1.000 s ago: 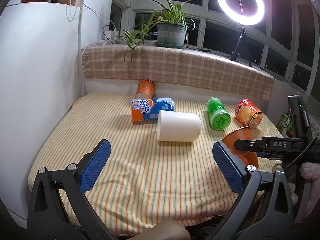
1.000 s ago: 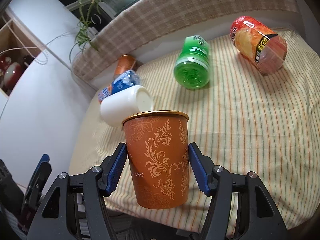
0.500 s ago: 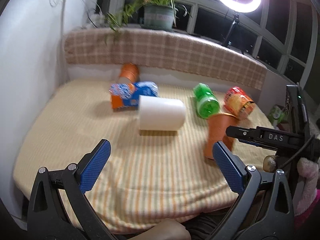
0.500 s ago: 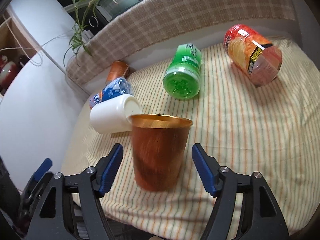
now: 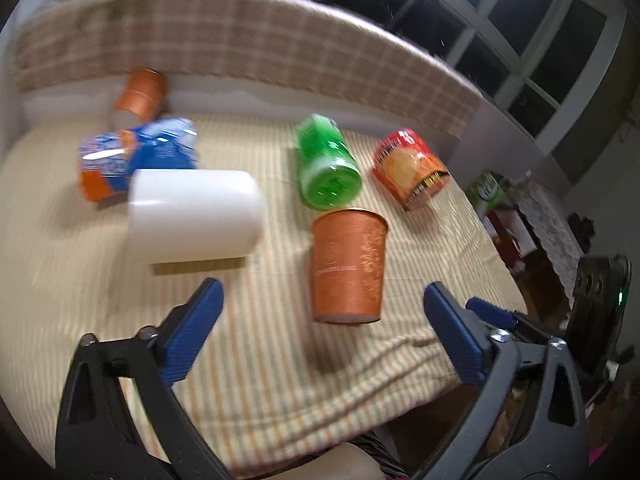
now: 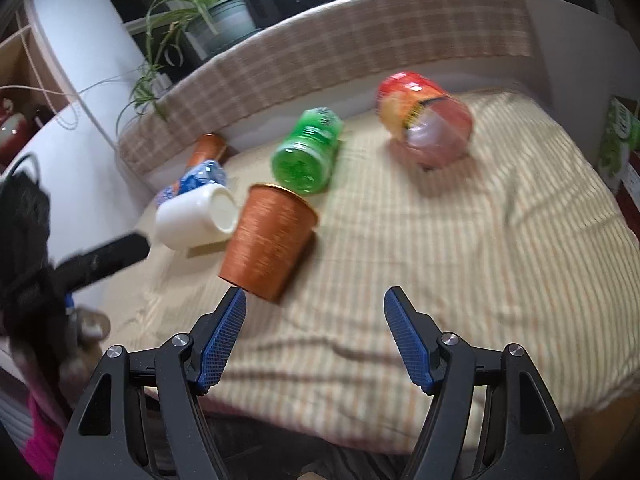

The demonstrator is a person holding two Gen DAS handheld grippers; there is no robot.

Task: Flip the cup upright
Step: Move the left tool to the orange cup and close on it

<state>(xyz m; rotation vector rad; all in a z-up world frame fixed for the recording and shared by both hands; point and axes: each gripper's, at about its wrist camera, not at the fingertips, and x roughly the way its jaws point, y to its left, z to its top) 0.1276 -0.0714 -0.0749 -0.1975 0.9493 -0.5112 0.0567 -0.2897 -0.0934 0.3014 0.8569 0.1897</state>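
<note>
Right gripper (image 6: 316,332): I see its blue pads spread wide, holding nothing.
Left gripper (image 5: 320,328): spread too, empty.
Orange paper cup with gold rim (image 6: 270,242): standing mouth-up on the striped cloth (image 6: 460,248), at my right gripper's 11 o'clock.
White plastic cup (image 5: 194,216): on its side, at 10 o'clock of the orange cup.
Green plastic bottle (image 5: 326,168): lying just behind it at 12 o'clock.

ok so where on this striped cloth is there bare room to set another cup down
Bare cloth lies in front of the orange cup, toward the right tongs, and right of it below the red can. Crowded: the back left, around the white cup, blue packet and green bottle.
</note>
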